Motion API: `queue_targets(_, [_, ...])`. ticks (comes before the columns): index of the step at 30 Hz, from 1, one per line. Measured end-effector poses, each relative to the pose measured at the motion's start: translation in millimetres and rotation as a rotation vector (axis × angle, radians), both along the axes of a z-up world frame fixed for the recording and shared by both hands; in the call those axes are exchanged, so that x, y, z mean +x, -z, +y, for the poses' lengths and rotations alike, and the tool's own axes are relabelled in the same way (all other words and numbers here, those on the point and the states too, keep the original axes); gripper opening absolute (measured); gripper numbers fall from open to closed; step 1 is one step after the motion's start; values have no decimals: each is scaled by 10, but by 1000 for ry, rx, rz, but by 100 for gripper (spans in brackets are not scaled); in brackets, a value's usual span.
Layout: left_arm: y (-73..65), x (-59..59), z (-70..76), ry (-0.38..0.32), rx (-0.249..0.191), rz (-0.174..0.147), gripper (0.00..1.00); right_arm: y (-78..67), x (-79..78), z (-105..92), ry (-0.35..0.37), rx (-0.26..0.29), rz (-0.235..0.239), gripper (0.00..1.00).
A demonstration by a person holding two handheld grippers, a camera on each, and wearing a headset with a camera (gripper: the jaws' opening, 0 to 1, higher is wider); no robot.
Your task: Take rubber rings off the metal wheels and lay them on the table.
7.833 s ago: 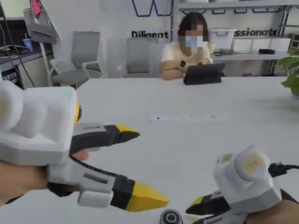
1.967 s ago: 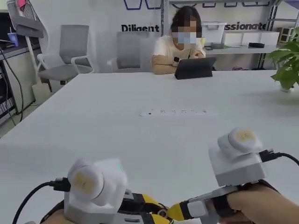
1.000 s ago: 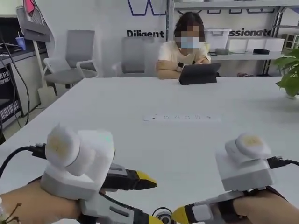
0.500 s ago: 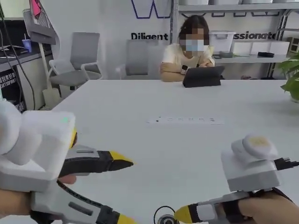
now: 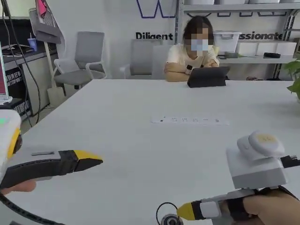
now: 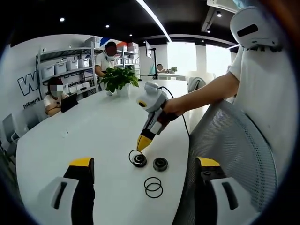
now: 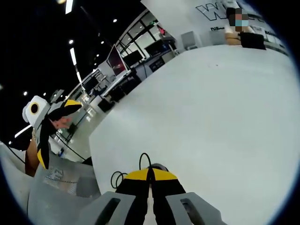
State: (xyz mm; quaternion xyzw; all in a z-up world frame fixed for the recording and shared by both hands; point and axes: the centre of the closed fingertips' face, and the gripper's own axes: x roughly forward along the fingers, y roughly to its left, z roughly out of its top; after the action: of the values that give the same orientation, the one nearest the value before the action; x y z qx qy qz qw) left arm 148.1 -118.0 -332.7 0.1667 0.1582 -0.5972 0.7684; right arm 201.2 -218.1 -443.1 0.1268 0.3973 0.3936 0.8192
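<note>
Right gripper [image 7: 150, 174]: jaws were noted pressed together, with a thin black loop of the rubber ring [image 6: 133, 155] rising from between the tips, so the ring was judged to be pinched. The loop was seen partly lifted, its lower part at the metal wheel [image 6: 139, 161], which sat on the table [image 5: 187, 150] near the person's edge.

Left gripper [image 6: 144, 165]: jaws were noted spread wide, held well apart from the work, with nothing between them.

A second wheel [image 6: 160, 164] was recorded just beside the first; whether it carried a ring could not be told. Two loose rings [image 6: 153, 186] were seen lying flat on the table near the wheels, touching or overlapping.

Risks judged from this state:
1. The wheel was not held down. If the ring were pulled while caught on the rim, the wheel could be dragged or lifted with it and sent rolling toward the table edge.
2. Only a thin section was pinched, at the jaw tips. Under stretch the ring could slip out and snap back onto the wheel, or be flung away.
3. The second wheel or the loose rings could be knocked by a sideways drag.
4. The ring could be torn by excess stretch.

A hold on the wheel by the open left gripper was judged the likely remedy.
</note>
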Motion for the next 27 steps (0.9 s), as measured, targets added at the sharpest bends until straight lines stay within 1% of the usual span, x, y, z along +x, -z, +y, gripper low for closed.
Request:
queue_targets(5, [36,-69,121,-36,-12,15,88,-42,-18,53,-18,3,-9,0])
queue_targets(10, [135,-165,202,-69,-38,58,88,-67,-38,104,-38,2,-17,0])
queue_targets(11, [180,-185,223,-78,-37,72,88,-75,-44,115,-42,2,-20,0])
queue_targets(12, [196,-192,231,-81,-36,78,89,-80,-48,123,-45,2,-21,0])
queue_targets(13, [245,-209,257,-91,-30,90,89,-87,-51,131,-48,2,-22,0])
queue_targets(15, [306,-232,297,-105,-22,101,89,-105,-60,150,-54,4,-24,0])
queue_targets(19, [365,-269,340,-128,-28,128,90,-156,-74,202,-64,20,-28,0])
queue_targets(25, [420,-308,376,-141,-23,155,93,-230,-109,283,-84,34,-39,0])
queue_targets(27, [450,-326,391,-141,-20,173,95,-252,-120,310,-92,35,-46,0])
